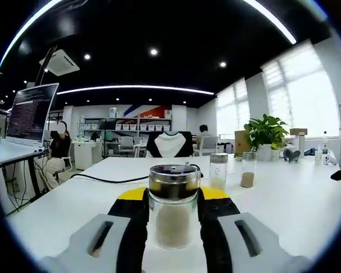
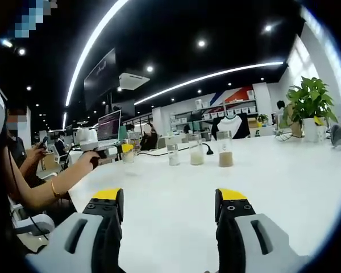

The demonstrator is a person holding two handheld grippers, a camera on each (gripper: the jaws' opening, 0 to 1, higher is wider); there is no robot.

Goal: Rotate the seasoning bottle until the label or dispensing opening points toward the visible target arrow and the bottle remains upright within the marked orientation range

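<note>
left claw [image 1: 173, 219] pinching seasoning bottle [image 1: 173, 207], upright on tabletop [image 1: 284, 199] | right claw [image 2: 169, 227] spread, idle | no arrow visible, rotation unconfirmed

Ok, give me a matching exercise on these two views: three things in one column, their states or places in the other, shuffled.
1. clear glass seasoning bottle with dark metal cap
2. right gripper
3. green leafy potted plant

a. open over bare white table
b. standing far back on the table near the window
c. upright between the left gripper jaws

Pairs: 1-c, 2-a, 3-b
</note>
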